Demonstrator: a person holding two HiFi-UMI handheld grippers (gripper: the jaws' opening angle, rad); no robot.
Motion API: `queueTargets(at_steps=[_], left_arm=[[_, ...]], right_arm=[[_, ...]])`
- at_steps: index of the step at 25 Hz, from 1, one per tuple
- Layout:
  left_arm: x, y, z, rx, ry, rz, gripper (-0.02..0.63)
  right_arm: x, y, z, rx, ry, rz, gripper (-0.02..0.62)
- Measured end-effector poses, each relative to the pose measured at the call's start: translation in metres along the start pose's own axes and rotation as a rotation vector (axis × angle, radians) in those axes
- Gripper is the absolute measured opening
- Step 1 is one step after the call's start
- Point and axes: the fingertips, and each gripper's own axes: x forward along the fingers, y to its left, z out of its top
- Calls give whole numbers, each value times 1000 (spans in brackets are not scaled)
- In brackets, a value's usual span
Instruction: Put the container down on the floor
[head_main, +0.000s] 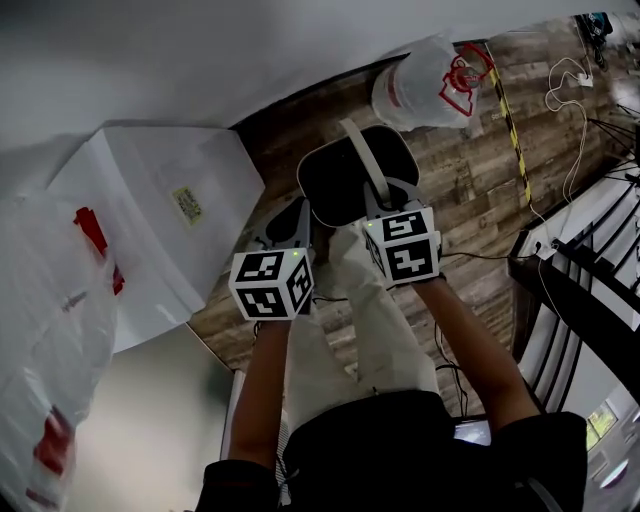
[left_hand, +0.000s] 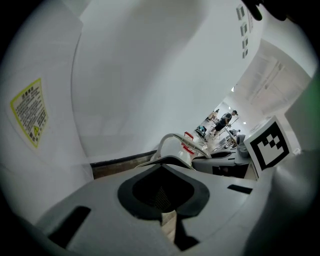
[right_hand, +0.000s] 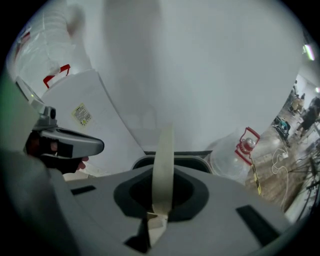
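Right gripper (right_hand: 154, 220): fingers pinched tight on cream strap handle (right_hand: 163, 165) of dark container (head_main: 345, 175). Left gripper (head_main: 290, 222): fingers close together at container's left rim; grip on it unclear. Container sits low over wooden floor (head_main: 480, 210) by wall foot, between white box (head_main: 160, 210) and clear jug (head_main: 420, 85). Cannot tell whether container touches floor.

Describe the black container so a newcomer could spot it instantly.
Start at the wood-plank floor along the white wall. Between the clear water jug with a red handle and the white appliance is the black rounded-square container. Alone among them, it has a beige band handle, pinched by the right gripper.
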Motion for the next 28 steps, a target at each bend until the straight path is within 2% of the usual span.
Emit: queueTargets(at_steps=[17,28], left_arm=[[37,33,-62,-45,105,29,17],[55,42,-76,-43,129,32,17]], right_arm=[[58,-8,-65,53,169,-2,32],[90,-2,-89,86,210,37,32]])
